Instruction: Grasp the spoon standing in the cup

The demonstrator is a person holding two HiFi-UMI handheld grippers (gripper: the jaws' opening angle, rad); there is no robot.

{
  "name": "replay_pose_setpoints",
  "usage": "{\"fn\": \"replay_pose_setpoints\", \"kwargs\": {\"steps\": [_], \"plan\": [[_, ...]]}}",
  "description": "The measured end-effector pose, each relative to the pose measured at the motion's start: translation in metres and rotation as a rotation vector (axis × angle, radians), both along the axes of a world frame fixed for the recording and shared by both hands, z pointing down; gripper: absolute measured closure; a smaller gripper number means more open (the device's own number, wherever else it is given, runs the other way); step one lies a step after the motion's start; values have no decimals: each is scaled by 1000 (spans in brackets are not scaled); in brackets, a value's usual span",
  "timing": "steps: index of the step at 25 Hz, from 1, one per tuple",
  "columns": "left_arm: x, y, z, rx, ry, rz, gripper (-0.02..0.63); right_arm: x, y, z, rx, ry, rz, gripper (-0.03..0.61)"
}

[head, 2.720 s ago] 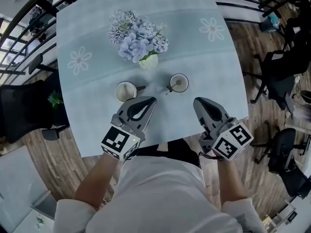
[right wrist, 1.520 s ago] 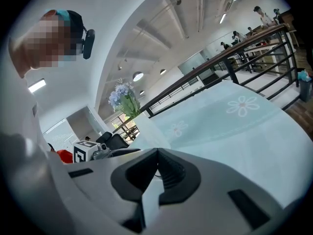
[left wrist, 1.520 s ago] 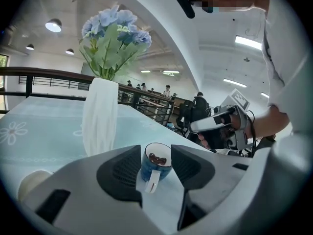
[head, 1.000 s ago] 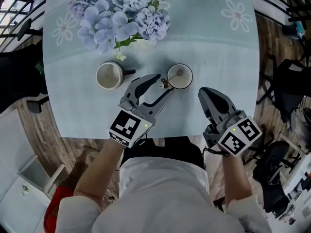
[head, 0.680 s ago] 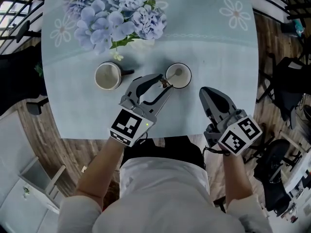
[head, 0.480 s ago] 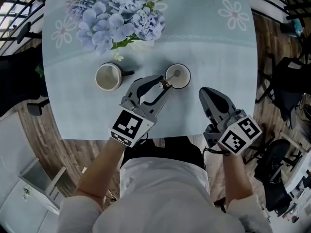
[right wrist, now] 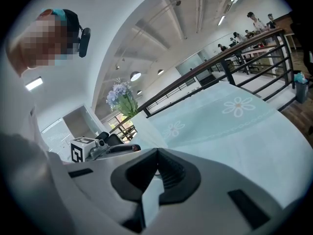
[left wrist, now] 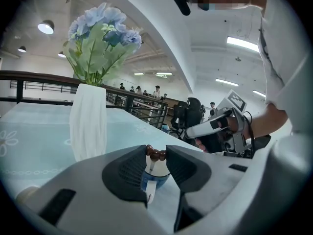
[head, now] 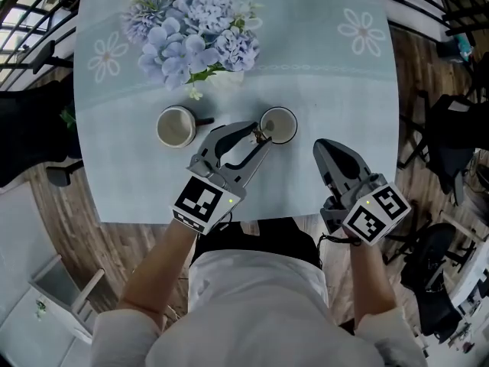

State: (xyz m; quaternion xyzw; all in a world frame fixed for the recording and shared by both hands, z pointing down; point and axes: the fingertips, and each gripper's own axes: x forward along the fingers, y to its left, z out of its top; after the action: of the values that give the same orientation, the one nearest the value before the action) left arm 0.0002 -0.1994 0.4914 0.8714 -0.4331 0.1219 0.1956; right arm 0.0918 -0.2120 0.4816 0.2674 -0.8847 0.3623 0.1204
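The left tool (head: 261, 134) has just closed on the spoon (left wrist: 156, 154) in the right cup (head: 294, 122), the right tool (head: 324, 147) is shut and empty, and a crooked pull could tip the cup.

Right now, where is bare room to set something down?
Bare cloth lies right of the cup holding the spoon, and left of the empty cup. It is crowded between both cups and the vase.
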Motion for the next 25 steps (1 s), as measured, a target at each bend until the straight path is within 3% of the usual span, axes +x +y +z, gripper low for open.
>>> {"fn": "replay_pose_setpoints", "kwargs": {"steps": [25], "plan": [[-4,0,-97,174,13,32,474,-13,-4,-71,129,-52,20,557]]}}
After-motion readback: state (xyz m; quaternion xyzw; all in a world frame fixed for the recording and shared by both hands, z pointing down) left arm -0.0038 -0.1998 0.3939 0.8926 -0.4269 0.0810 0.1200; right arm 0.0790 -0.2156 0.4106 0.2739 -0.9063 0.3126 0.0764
